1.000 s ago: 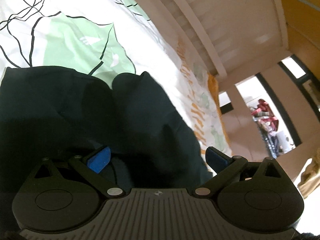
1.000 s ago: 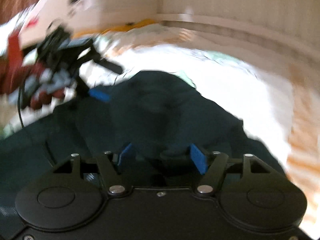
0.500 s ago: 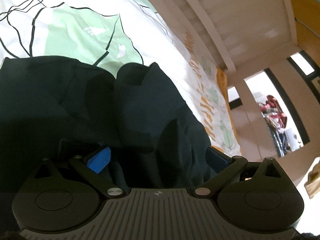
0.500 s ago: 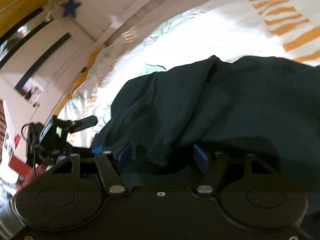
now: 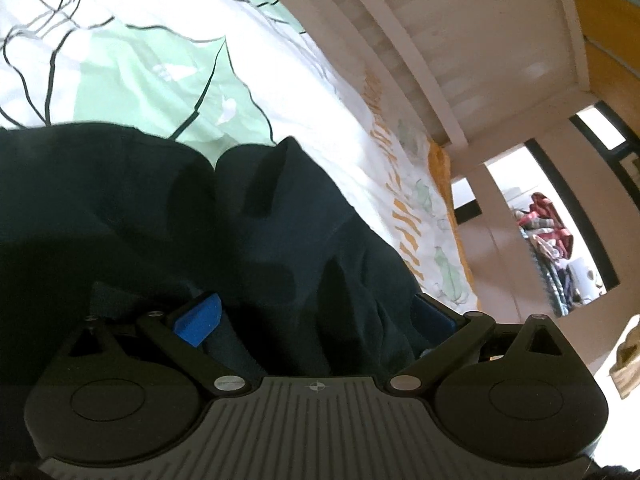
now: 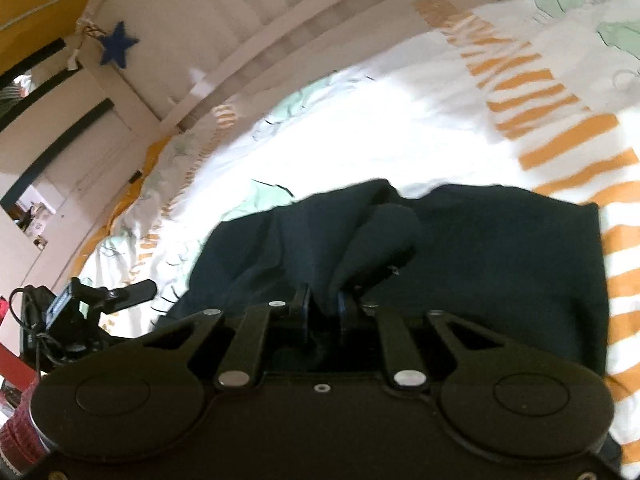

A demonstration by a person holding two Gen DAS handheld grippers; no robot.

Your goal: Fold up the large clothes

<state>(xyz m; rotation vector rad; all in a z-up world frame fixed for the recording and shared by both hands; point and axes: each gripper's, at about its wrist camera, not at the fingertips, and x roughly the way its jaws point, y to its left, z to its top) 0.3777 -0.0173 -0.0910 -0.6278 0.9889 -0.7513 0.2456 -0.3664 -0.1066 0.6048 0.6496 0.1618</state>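
A dark navy garment (image 5: pixel 168 216) lies crumpled on a bed with a white, green and orange patterned cover (image 5: pixel 160 64). My left gripper (image 5: pixel 316 316) is open, its blue pads spread wide, with folds of the garment bunched between them. In the right wrist view the garment (image 6: pixel 500 248) spreads across the cover (image 6: pixel 360 132). My right gripper (image 6: pixel 322 308) is shut on a raised fold of the garment and holds it up from the bed.
A white slatted bed frame (image 5: pixel 420 40) runs along the far side of the bed. A doorway with piled clothes (image 5: pixel 548 240) is at the right. The other gripper (image 6: pixel 80 312) shows at the left of the right wrist view. A blue star (image 6: pixel 117 43) hangs on the frame.
My right gripper has closed on a fold of the garment; its pads were spread half a second ago. The left gripper stays open and has moved slightly over the garment.
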